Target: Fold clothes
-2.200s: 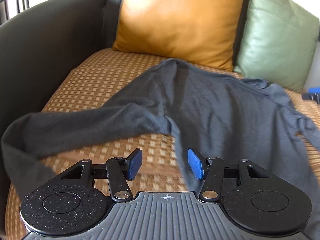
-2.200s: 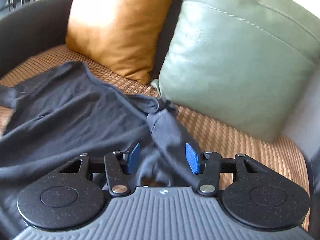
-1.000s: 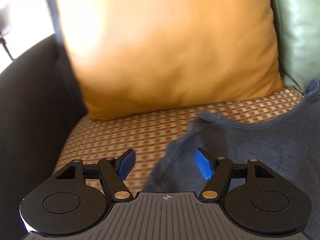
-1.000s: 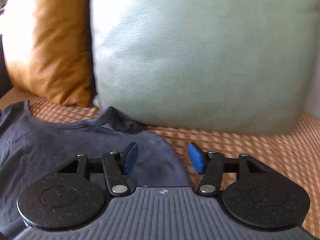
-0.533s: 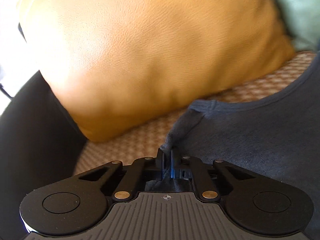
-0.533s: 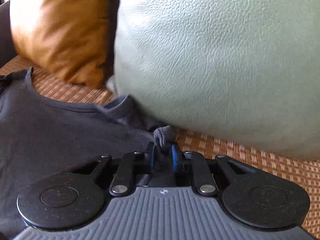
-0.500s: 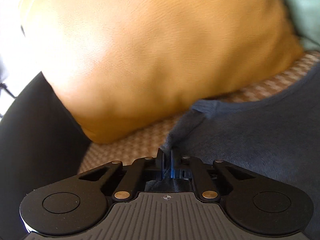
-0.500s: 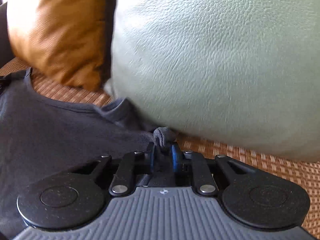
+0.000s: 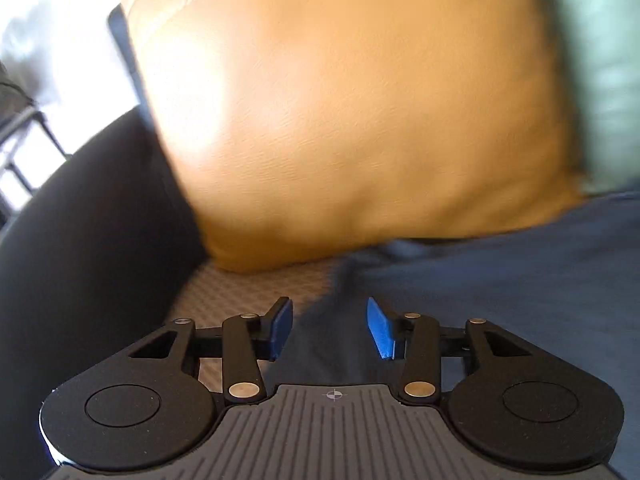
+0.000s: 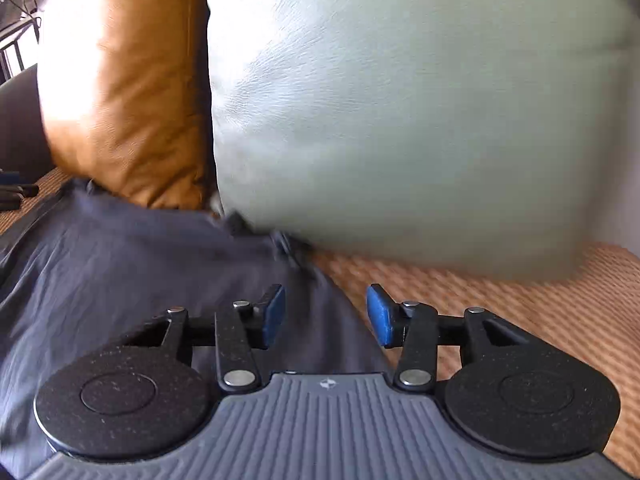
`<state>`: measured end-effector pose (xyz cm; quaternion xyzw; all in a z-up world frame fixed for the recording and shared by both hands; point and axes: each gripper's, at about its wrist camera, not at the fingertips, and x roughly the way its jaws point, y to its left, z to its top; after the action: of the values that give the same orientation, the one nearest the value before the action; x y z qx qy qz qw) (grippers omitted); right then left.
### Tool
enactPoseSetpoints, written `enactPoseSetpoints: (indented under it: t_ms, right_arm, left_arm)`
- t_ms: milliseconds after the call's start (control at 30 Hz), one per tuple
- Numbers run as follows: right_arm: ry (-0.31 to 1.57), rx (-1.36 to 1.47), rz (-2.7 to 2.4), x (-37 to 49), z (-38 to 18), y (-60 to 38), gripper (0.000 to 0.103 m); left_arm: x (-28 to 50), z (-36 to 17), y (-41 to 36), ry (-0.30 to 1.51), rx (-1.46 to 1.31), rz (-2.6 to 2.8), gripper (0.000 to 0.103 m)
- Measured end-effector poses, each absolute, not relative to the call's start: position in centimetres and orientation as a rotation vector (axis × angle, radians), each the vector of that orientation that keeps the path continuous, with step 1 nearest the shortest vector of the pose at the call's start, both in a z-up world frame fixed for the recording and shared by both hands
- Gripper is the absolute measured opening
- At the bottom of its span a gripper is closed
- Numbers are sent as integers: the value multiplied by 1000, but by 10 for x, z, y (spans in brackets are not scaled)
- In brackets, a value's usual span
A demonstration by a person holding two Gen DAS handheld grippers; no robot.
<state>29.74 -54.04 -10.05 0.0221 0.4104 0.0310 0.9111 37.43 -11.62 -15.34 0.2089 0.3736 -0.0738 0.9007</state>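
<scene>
A dark grey long-sleeved shirt [image 9: 500, 288] lies spread on the woven sofa seat, its shoulders up against the cushions. My left gripper [image 9: 328, 326] hovers over the shirt's left shoulder edge with its jaws opening; the cloth lies below the blue pads, not pinched. In the right wrist view the shirt [image 10: 132, 264] fills the lower left. My right gripper [image 10: 326, 314] hangs over its right shoulder edge, jaws opening too, pads clear of the cloth.
An orange leather cushion [image 9: 340, 112] and a pale green one [image 10: 420, 112] lean on the sofa back right behind the shirt. The dark sofa arm [image 9: 80, 220] rises at the left. Bare woven seat [image 10: 520, 304] lies to the right of the shirt.
Half a second ago both grippers were shut on the shirt's shoulders close to the cushions. Both have let go, their jaws have parted, and they have lifted back a little.
</scene>
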Motion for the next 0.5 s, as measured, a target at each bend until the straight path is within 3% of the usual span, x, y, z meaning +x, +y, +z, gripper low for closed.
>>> enactPoseSetpoints:
  t_ms: [133, 267, 500]
  right_arm:
    - [916, 71, 38, 249, -100, -557, 50]
    - [957, 91, 26, 223, -118, -560, 52]
    - [986, 117, 64, 202, -148, -568, 52]
  left_arm:
    - [288, -132, -160, 832, 340, -408, 59]
    - [215, -143, -227, 876, 276, -569, 59]
    - [183, -186, -301, 936, 281, -640, 59]
